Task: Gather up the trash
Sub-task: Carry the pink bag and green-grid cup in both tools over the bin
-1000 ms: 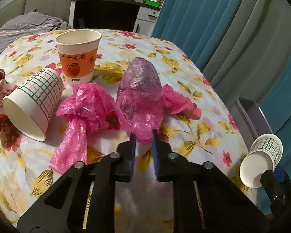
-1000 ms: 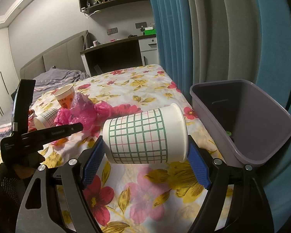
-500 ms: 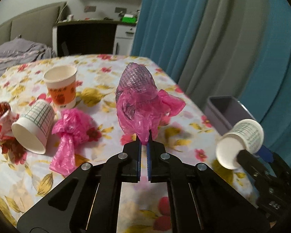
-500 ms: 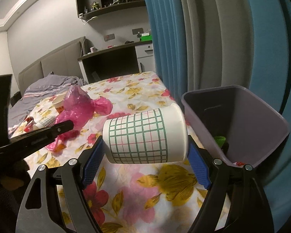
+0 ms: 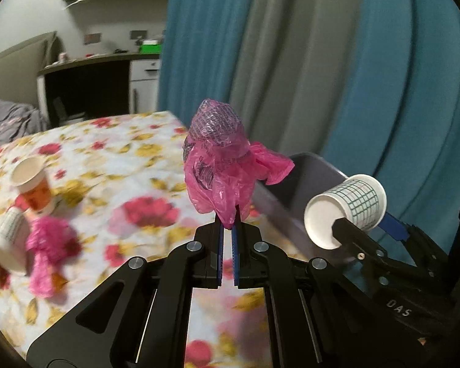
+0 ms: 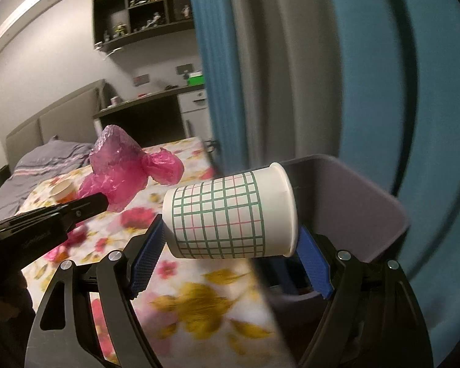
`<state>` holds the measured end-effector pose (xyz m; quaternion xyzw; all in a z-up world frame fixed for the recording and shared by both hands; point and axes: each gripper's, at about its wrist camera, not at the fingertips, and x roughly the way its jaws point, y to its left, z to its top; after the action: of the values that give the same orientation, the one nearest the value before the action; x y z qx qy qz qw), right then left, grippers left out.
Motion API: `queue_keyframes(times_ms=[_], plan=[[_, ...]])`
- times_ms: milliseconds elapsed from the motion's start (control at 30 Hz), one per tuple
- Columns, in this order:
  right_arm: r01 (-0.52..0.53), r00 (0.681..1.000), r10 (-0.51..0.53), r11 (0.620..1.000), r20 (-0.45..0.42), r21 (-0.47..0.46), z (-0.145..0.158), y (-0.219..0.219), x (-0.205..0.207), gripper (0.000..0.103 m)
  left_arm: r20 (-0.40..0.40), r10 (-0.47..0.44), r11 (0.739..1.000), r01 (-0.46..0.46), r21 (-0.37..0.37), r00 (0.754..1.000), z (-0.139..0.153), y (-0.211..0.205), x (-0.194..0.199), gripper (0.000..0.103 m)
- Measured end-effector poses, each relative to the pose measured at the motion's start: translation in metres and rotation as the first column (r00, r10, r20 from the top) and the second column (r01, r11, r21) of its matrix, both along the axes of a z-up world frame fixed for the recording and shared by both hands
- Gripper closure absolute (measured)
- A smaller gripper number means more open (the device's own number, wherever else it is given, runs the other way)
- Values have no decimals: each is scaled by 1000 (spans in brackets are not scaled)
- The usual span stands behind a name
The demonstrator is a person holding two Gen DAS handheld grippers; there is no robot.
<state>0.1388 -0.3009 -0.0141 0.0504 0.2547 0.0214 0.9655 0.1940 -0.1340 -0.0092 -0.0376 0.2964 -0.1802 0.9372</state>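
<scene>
My left gripper (image 5: 229,230) is shut on the tail of a crumpled pink plastic bag (image 5: 220,165), held up in the air over the table's right side. In the right wrist view the same pink bag (image 6: 122,168) hangs left of my cup. My right gripper (image 6: 230,245) is shut on a white paper cup with a green grid (image 6: 230,211), lying sideways between the blue pads, just in front of the grey-purple bin (image 6: 352,196). From the left wrist view, that cup (image 5: 346,208) sits beside the bin (image 5: 303,178).
On the floral tablecloth (image 5: 132,184) at the left remain an orange-printed cup (image 5: 30,184), a grid cup on its side (image 5: 6,239) and another pink bag (image 5: 49,251). Blue and grey curtains (image 5: 322,61) hang behind the bin. A desk (image 5: 86,86) stands at the back.
The left gripper closed on the pink bag, lifted it off the table and carried it right toward the bin. The right gripper moved its cup closer to the bin.
</scene>
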Motion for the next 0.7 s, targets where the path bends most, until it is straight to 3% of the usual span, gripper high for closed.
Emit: queue_keyframes(times_ms=[367,700], plan=[[127,992,-128,992,-4,-14,-8,-58,6,25,-39,-149,989,148,-19,988,-5,-74,26,99],[163,986,-164,986,-11,-19,-16,-73,8,25,-97,-194,981,194,-7,976,-24,-113,48,99]])
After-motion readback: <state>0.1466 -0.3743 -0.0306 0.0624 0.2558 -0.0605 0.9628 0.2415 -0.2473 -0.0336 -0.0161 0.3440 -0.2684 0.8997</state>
